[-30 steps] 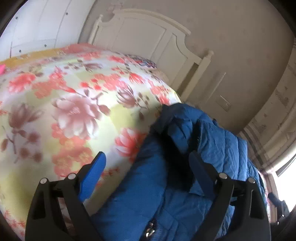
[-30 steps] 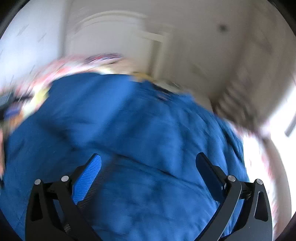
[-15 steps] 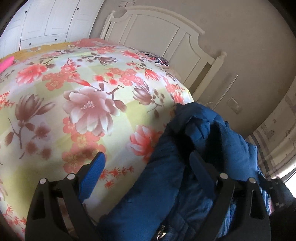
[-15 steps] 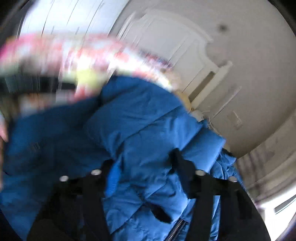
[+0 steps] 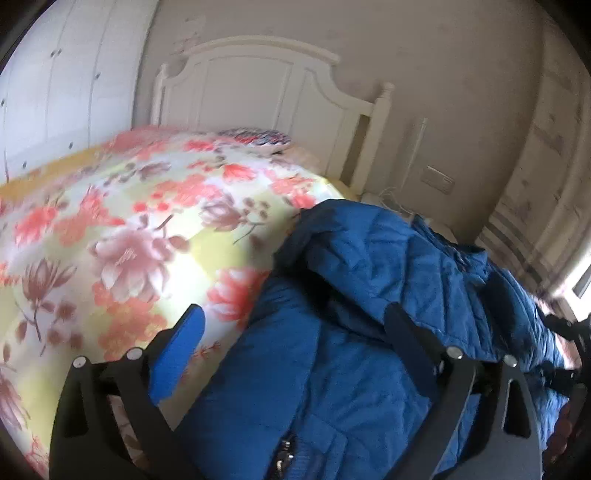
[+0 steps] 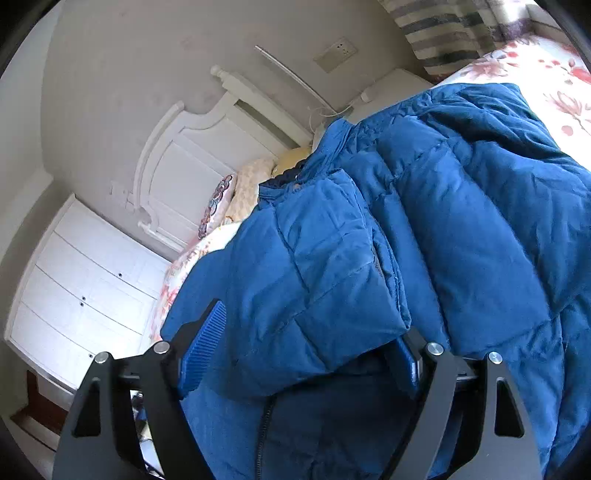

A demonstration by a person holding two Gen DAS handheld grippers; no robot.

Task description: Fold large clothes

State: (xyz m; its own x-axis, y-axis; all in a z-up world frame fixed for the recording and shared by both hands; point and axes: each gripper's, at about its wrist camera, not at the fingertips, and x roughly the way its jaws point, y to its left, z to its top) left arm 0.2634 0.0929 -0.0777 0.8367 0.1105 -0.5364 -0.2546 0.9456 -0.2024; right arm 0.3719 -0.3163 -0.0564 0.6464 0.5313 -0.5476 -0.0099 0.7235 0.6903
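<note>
Through my left wrist camera I look across the bed (image 5: 122, 229), whose floral cover of pink and coral blooms on pale yellow fills the left half of the view. My left claw (image 5: 295, 325) is released and its jaws are opening: the blue-padded finger sits over the floral cover, the dark finger over the jacket, and neither pad presses on anything. The blue puffer jacket (image 5: 369, 295) lies heaped on the right side of the bed, its quilted folds rising between and beyond my fingers, with a zipper pull (image 5: 284, 454) showing at the bottom edge of the view. Behind the bed stands a white headboard (image 5: 258, 85), with a patterned pillow (image 5: 255, 134) just in front of it and white wardrobe doors (image 5: 55, 96) to the left. A wall socket (image 5: 437, 180) sits on the beige wall to the right of the headboard. At the far right edge a dark piece of the other tool shows, too cut off to read.

Through my right wrist camera the view is rolled, so the headboard (image 6: 192, 155) and wardrobe (image 6: 85, 288) lean to the left. The blue puffer jacket (image 6: 424, 229) fills most of the view. My right claw (image 6: 310, 354) has its jaws opening, with a folded flap of the jacket lying between them and draping over the right-hand finger; the ribbed blue pad (image 6: 201, 350) on the left stands clear of the cloth, so I am not gripping it. The floral bed cover (image 6: 554, 85) shows at the upper right, a striped curtain (image 6: 443, 33) above it.
</note>
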